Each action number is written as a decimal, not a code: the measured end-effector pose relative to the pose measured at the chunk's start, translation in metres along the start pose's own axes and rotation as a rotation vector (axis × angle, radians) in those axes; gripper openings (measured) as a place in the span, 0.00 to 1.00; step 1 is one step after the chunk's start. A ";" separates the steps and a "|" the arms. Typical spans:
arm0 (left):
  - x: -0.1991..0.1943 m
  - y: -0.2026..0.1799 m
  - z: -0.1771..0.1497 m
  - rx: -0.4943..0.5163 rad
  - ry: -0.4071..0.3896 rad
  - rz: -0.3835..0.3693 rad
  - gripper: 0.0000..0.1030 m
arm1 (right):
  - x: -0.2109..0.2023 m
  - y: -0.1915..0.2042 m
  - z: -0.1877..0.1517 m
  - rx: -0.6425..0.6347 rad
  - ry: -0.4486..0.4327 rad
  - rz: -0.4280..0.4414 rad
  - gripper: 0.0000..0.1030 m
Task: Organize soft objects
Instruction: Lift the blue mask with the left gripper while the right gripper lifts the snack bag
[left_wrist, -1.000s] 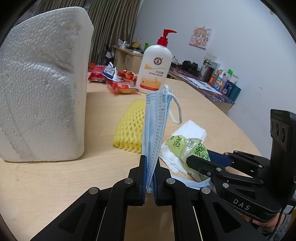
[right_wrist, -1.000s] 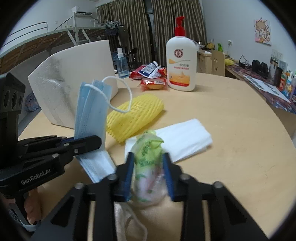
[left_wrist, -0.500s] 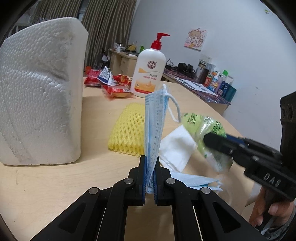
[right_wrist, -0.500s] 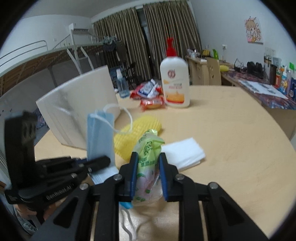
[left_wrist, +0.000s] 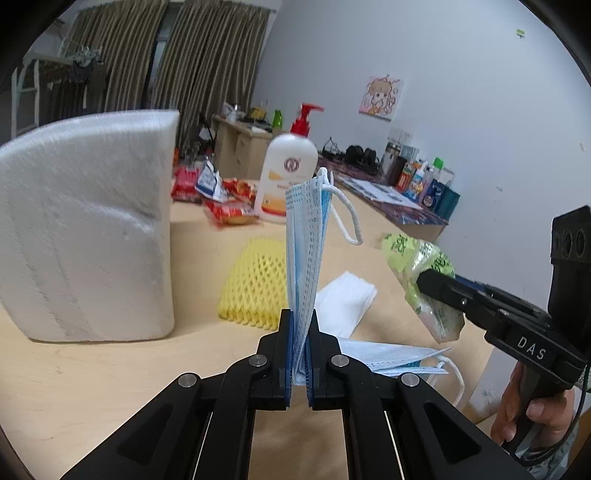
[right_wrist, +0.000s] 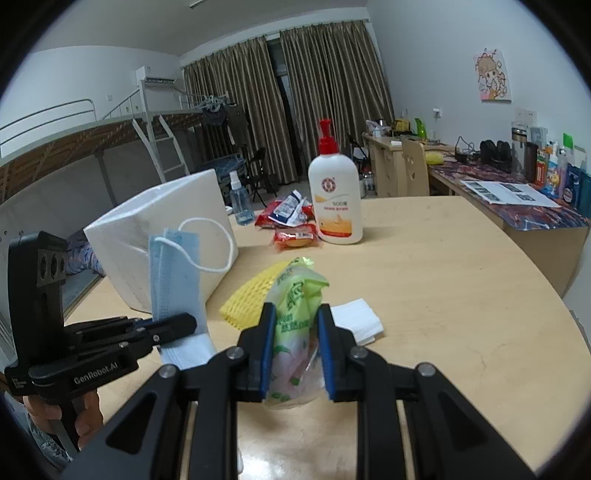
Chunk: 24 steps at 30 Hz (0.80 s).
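Observation:
My left gripper (left_wrist: 299, 321) is shut on a folded blue face mask (left_wrist: 304, 251) that stands upright above the table, its white ear loop (left_wrist: 347, 221) hanging to the right. In the right wrist view the same mask (right_wrist: 175, 273) and left gripper (right_wrist: 184, 323) are at the left. My right gripper (right_wrist: 293, 317) is shut on a green plastic packet (right_wrist: 295, 306), lifted off the table; the left wrist view has the packet (left_wrist: 424, 273) at the right. A yellow foam net (left_wrist: 255, 284), white folded tissues (left_wrist: 343, 301) and another blue mask (left_wrist: 391, 356) lie on the table.
A big white foam block (left_wrist: 85, 236) stands at the left of the round wooden table (right_wrist: 443, 295). A lotion pump bottle (right_wrist: 334, 195), red snack packets (right_wrist: 295, 234) and a small spray bottle (right_wrist: 240, 203) are at the far side. A cluttered desk (right_wrist: 517, 195) is beyond.
Both grippers have risen from the table with their loads. The green packet was lifted off the tissues and now hangs in the air. The left gripper's mask stays upright.

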<state>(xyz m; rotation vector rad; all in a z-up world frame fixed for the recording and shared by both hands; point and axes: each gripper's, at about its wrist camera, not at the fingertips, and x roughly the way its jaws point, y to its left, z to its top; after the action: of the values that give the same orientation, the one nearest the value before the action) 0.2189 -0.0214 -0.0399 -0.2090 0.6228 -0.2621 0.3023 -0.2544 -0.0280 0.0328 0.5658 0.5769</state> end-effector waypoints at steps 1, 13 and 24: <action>-0.004 -0.001 0.001 0.002 -0.011 0.005 0.05 | -0.003 0.000 -0.001 0.005 -0.005 0.004 0.25; -0.064 -0.011 0.000 0.039 -0.106 0.074 0.05 | -0.045 0.021 -0.004 -0.007 -0.091 0.040 0.25; -0.119 -0.026 -0.004 0.082 -0.211 0.142 0.05 | -0.084 0.048 -0.005 -0.040 -0.177 0.063 0.25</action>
<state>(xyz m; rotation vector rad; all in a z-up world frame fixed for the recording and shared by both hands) 0.1192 -0.0104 0.0292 -0.1108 0.4143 -0.1261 0.2180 -0.2586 0.0184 0.0638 0.3819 0.6392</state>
